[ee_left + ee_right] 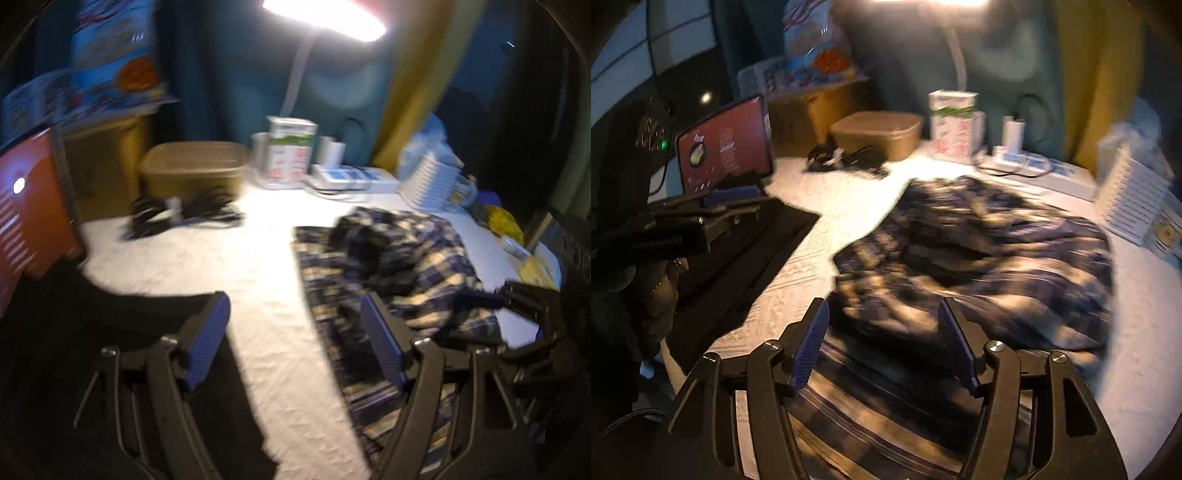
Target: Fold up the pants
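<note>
Plaid pants (979,266) lie rumpled on the white bedspread (221,258), right of centre, w/ a tan tub (194,168) far behind. Right gripper (882,332) hangs over their near edge, jaws released, nothing pinched. Left gripper (295,325) sits to the left above bare spread, jaws also apart, empty.

a home bedroom; white quilted bed (849,192), curtains (1086,74), laptop (727,144), storage boxes (879,133)
</note>
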{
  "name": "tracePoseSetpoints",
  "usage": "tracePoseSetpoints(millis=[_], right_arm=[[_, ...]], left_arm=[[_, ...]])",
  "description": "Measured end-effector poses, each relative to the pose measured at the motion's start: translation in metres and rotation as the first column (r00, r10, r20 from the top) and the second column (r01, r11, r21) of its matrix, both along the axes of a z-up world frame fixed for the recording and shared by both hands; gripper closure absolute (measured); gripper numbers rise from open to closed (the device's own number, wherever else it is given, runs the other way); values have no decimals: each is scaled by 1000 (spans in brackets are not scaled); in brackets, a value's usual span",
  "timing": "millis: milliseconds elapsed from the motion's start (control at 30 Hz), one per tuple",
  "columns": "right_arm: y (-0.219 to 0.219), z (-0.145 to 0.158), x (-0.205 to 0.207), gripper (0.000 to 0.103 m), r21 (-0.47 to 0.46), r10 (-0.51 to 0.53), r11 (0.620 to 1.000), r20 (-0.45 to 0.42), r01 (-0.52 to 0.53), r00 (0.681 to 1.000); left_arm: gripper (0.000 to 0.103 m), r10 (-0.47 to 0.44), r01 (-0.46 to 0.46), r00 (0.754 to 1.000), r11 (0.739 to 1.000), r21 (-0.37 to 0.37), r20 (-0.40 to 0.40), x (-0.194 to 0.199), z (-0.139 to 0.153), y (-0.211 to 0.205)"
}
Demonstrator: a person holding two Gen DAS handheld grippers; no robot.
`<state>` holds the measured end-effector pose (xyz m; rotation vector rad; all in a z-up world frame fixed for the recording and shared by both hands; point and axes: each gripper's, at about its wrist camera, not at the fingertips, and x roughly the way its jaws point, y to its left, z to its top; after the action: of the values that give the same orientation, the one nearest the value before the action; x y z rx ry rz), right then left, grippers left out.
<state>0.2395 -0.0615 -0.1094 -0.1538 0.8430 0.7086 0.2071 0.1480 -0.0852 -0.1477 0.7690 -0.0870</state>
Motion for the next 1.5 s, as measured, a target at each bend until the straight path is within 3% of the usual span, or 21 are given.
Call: tracePoseSetpoints(millis=[167, 367, 467, 533, 600, 700, 900, 1033, 1100, 1233, 1367, 1500], right_arm=[[-52, 4, 19, 37, -5, -110, 994, 36, 110, 993], [-101, 2, 59, 37, 2, -196, 981, 79, 196, 977], [-114, -8, 86, 37, -6, -220, 975, 65, 220, 973], [-117, -14, 99, 37, 1, -221, 975, 55, 221, 974], [-117, -18, 105, 37, 6, -211, 977, 49, 211, 976], [-114, -26, 113, 37, 11, -185, 983, 34, 184, 982], [-95, -28, 125, 37, -43, -138, 989, 73, 142, 988], [-80, -42, 146, 37, -106, -155, 981, 69, 162, 985], [-74, -50, 156, 37, -136, -160, 976, 62, 167, 985], [-74, -54, 163, 37, -143, -161, 976, 56, 168, 985], [-84, -45, 157, 37, -87, -179, 979, 62, 184, 982], [-97, -27, 141, 37, -43, -205, 977, 77, 208, 976]], left_arm=[[29, -134, 135, 991, 988, 69, -11, 37, 2, -42], [29, -246, 251, 968, 945, 209, -54, 87, -9, -77], [29, -282, 291, 957, 928, 232, -72, 104, -23, -84], [30, -299, 310, 951, 928, 206, -84, 114, -30, -83], [73, -313, 323, 945, 937, 136, -90, 120, -30, -78], [79, -281, 284, 957, 957, 51, -69, 125, -19, -66], [81, -210, 211, 977, 977, 33, -37, 148, -14, -47], [79, -181, 188, 971, 982, 30, -155, 176, -52, -39], [78, -179, 184, 968, 983, 15, -177, 180, -59, -36], [74, -174, 173, 965, 985, -24, -195, 175, -49, -28], [68, -173, 160, 976, 982, -104, -134, 145, -22, -13], [61, -169, 158, 979, 982, -105, -111, 115, -9, -6]])
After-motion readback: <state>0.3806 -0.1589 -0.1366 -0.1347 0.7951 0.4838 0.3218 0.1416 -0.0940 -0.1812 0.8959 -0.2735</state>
